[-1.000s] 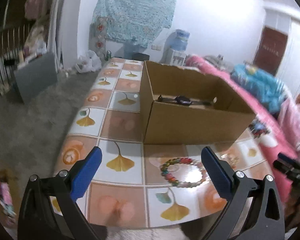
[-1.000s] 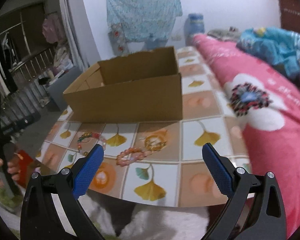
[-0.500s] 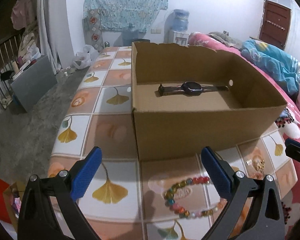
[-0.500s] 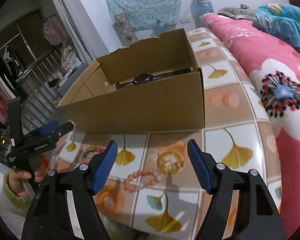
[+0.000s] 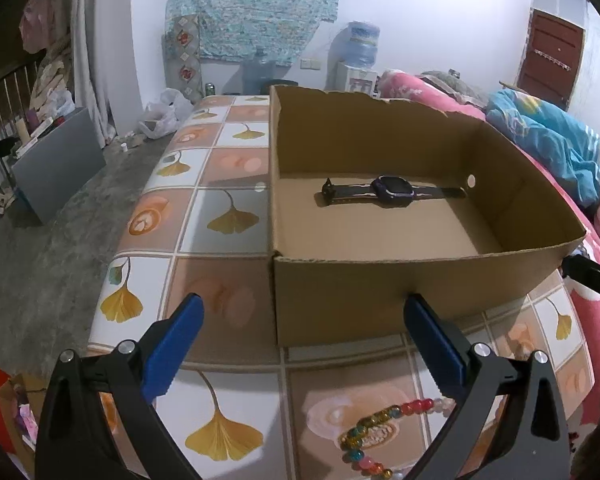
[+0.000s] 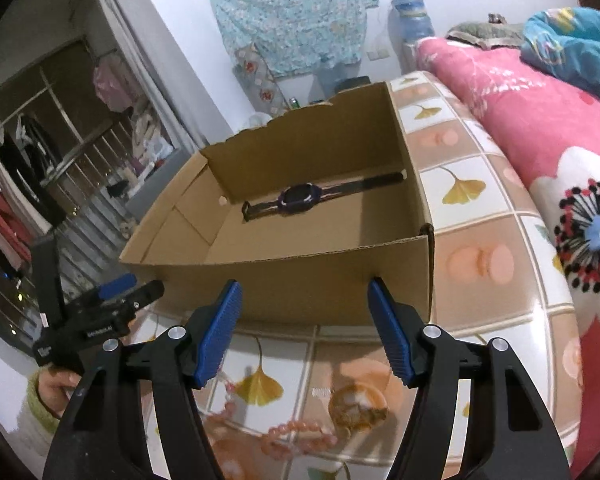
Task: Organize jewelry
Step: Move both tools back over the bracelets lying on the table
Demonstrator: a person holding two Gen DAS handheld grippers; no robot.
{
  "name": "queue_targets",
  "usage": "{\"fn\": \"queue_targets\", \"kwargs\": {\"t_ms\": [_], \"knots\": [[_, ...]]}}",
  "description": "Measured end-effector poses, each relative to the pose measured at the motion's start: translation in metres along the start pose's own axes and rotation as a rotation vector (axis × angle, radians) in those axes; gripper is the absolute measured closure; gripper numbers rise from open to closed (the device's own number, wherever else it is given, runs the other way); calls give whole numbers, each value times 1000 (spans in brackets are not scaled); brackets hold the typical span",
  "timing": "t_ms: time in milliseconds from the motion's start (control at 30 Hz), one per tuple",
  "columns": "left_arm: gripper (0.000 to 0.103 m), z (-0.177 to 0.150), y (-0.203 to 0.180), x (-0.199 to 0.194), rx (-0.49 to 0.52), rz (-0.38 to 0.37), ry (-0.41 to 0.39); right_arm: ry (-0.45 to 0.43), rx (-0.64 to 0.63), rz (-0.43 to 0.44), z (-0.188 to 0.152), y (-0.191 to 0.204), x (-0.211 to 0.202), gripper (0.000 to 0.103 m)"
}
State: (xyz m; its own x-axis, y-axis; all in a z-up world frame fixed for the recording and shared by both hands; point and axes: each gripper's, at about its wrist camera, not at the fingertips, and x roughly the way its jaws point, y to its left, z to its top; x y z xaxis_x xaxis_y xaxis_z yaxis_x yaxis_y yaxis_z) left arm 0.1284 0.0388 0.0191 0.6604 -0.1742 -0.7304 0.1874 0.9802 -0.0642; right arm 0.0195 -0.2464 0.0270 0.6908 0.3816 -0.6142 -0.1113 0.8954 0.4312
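Note:
A brown cardboard box (image 5: 380, 292) stands open on the tiled tabletop, with a dark wristwatch (image 5: 392, 190) lying flat on its floor. My left gripper (image 5: 302, 308) hovers open before the box's front wall, nothing between its fingers. A multicolour bead bracelet (image 5: 380, 432) lies on the table just under its right finger. In the right wrist view the box (image 6: 300, 272) and watch (image 6: 300, 200) show again. My right gripper (image 6: 305, 288) is empty, its jaws closing, still apart. Below it lie a pink bead bracelet (image 6: 296, 440) and a gold bracelet (image 6: 356, 404).
The table (image 5: 220, 208) has a ginkgo-leaf tile pattern and drops off at its left edge to a grey floor. A pink floral bed (image 6: 540, 128) runs along the right side. A hand holds the left gripper (image 6: 142, 284) at the left of the right wrist view.
Both grippers have moved forward to the box, so its inside and the watch show more fully. The right gripper's jaws have narrowed. The bracelets have slid toward the lower edge of both views.

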Motion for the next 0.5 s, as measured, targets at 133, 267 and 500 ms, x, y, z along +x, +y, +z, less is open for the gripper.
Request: {"fn": "queue_targets", "kwargs": {"t_ms": [133,267,500], "knots": [[4,-2,4,2,-19,-3,-1,4,27,-13,-7,-2,-3,39],[4,-10,7,-2,-27,-9,7,8,39,-58,-17,-7,-14,20],[4,-31,5,-15,1,-47,50,73,113,-91,-40,-29,-23,15]]}}
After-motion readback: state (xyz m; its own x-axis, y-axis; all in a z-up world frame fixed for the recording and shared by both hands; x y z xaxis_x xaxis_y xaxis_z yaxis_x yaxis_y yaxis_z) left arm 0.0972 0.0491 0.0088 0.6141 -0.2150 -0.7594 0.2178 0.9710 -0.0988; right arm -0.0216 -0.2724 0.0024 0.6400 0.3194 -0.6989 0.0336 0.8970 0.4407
